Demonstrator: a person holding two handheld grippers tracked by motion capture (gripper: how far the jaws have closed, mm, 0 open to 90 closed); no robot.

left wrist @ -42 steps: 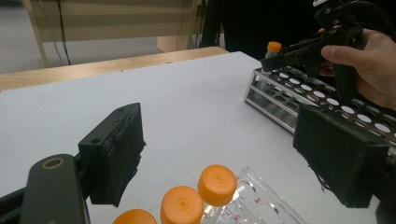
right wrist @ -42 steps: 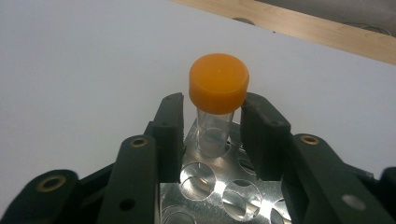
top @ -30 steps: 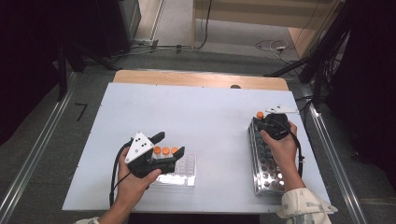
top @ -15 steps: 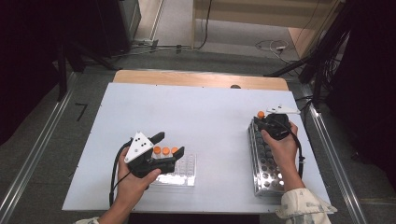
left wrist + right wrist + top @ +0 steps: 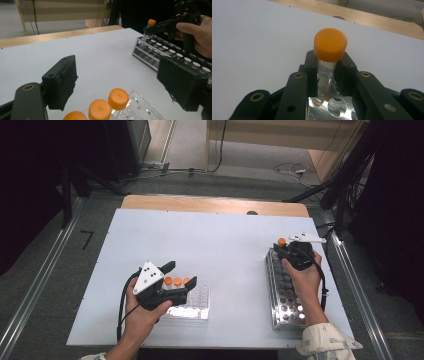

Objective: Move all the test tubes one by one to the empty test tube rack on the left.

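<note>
**Orange-capped tube pinched at the far end of the metal rack**

Black pads of the right gripper (image 5: 326, 72) are closed on a clear plastic tube (image 5: 325, 68), clamping its wall just under the orange cap (image 5: 330, 44). The tube stands nearly upright, its lower part pointing down at the holes of the metal rack (image 5: 286, 292), over the rack's far end as the high view shows it (image 5: 282, 241). Whether its tip already sits in a hole is hidden by the jaws.

The tube looks light and stiff, with a smooth, probably slippery wall, so a hold just beneath the cap seems the sound one: the wider cap acts as a stop if the tube slides down between the pads. Thin plastic like this likely tolerates a firm pinch but could crack or pop sideways if squeezed hard off-centre. Keeping it vertical should matter most, since the rack's holes look only a little wider than the tube.

Farther out, the left gripper (image 5: 120, 82) hovers with its jaws wide apart and nothing between the pads, just above a clear plastic rack (image 5: 192, 302) at the near left of the white table (image 5: 220, 240). Three more orange-capped tubes (image 5: 118, 95) stand in that rack in a row, touching or nearly touching one another. Their close spacing suggests taking each by the cap or just under it, from above, rather than from the side.
</note>
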